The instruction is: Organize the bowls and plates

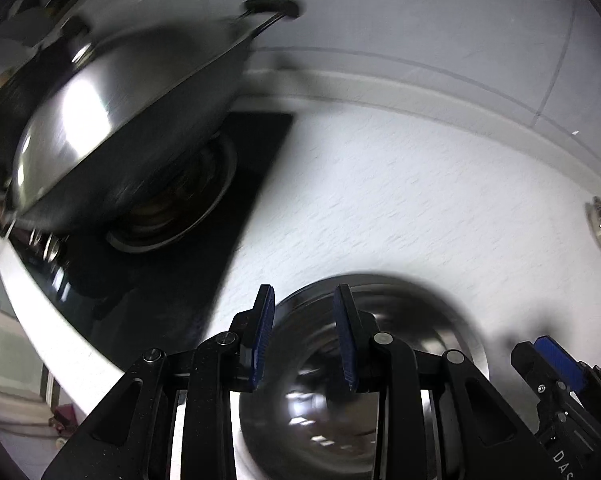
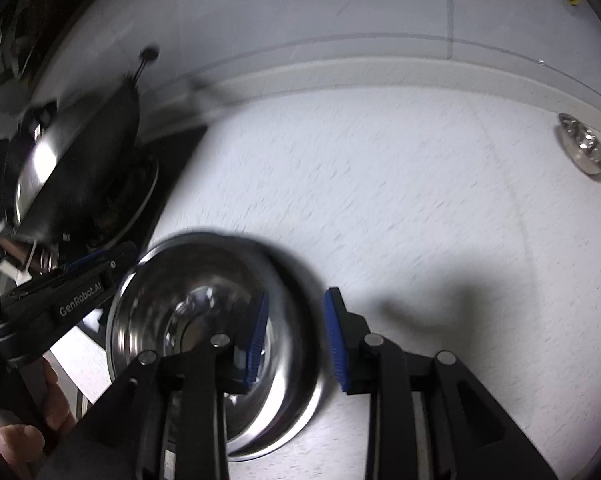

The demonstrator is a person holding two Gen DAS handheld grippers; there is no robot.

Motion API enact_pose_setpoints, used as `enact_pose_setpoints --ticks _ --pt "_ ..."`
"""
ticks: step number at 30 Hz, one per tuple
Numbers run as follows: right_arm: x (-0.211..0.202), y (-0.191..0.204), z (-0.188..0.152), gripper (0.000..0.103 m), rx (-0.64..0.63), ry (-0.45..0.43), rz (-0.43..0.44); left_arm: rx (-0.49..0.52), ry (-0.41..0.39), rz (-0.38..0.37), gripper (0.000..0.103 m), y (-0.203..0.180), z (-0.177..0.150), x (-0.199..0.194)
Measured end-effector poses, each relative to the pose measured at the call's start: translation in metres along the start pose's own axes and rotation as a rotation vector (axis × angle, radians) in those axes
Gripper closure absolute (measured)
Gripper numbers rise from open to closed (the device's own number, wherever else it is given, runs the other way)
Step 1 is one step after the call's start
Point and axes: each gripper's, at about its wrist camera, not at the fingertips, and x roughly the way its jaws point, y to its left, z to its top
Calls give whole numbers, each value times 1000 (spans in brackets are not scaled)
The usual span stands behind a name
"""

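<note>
Both claws, left gripper [image 1: 304,336] and right gripper [image 2: 294,340], stand narrowly parted, holding nothing; the stacked bowls [image 2: 220,320] could slide if clipped.

Steel bowl [image 1: 400,320] motion-blurred, bottom hidden by left gripper [image 1: 304,336], wok [image 1: 112,128] cut off at left edge

A dark wok [image 1: 140,152] with a shiny domed lid [image 1: 80,120] sits tilted on a burner ring [image 1: 188,216] of the black glass stove [image 1: 172,280]. The stove is set into the white speckled bench [image 1: 400,200], which meets a pale tiled wall [image 2: 300,8] behind.
</note>
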Motion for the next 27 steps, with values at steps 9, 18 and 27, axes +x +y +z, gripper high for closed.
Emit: enact_pose_setpoints --ticks 9,18,27 --pt "-65 -139 42 75 203 -156 -169 197 -28 -177 61 -141 44 -18" --pt "-119 -294 48 75 445 -233 -314 413 -7 -287 52 -318 57 -21" --pt "-73 -205 30 74 249 -57 86 371 -5 -169 51 -246 36 -26"
